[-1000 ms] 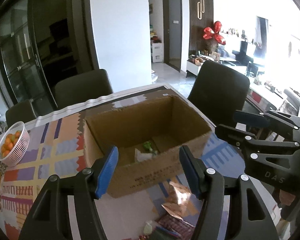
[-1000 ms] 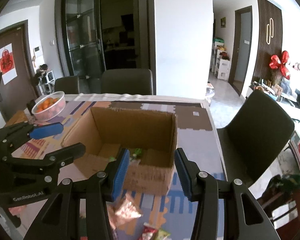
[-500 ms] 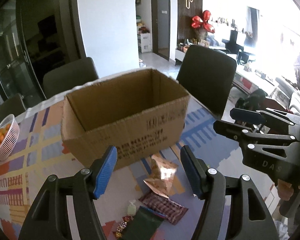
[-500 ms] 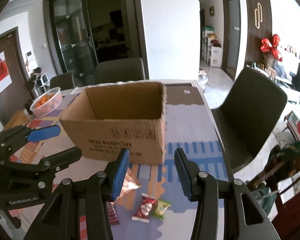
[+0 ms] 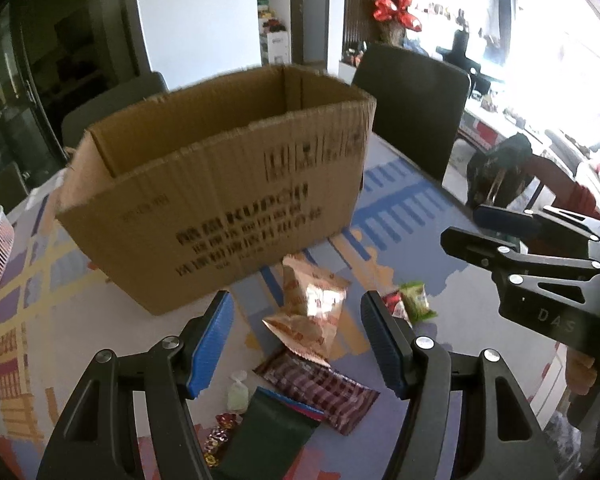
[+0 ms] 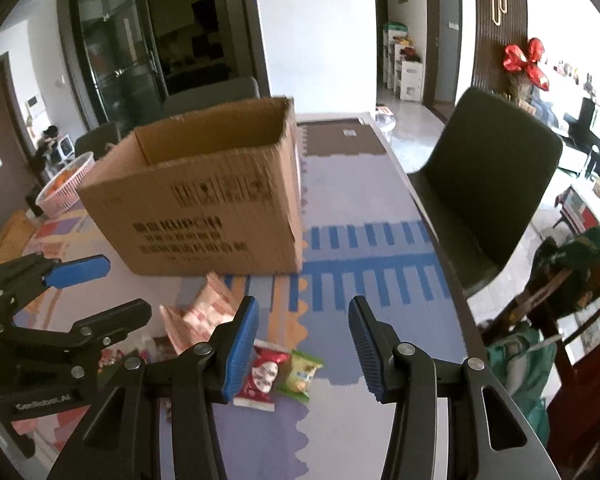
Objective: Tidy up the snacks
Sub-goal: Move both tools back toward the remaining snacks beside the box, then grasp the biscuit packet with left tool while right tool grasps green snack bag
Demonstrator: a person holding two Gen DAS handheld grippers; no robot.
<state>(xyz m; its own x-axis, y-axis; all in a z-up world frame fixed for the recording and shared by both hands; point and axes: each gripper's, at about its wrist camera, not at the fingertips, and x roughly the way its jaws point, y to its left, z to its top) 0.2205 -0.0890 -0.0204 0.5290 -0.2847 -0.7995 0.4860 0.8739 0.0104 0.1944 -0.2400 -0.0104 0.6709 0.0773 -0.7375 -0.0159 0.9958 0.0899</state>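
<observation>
- Cardboard box (image 5: 220, 192), open at the top, stands on the table; dark print on its near wall reads "KUPON" or close to it, with lines of blurred characters beneath and a row of handling symbols above.
- Table (image 6: 380, 216) carries a patterned mat in purple, blue stripes, orange and white; dark chairs (image 6: 492, 176) stand round it, and glass doors, a white wall and a red bow (image 6: 526, 62) lie beyond.
- White basket of oranges (image 6: 62, 190) sits at the table's far left, well apart from the snacks.
- Snacks lie loose in front of the box: shiny copper bag (image 5: 310, 316), dark checked packet (image 5: 320, 388) just beside it, dark green pouch (image 5: 268, 440), a red packet (image 6: 262, 372) touching a green packet (image 6: 302, 372). Their print is too small to read.
- Left gripper (image 5: 296, 340): jaws apart, nothing between the pads, hanging over the copper bag. Its body reads "GenRobot.AI" in the right wrist view.
- Right gripper (image 6: 302, 348): jaws apart, empty, above the red and green packets. Its body reads "DAS".
</observation>
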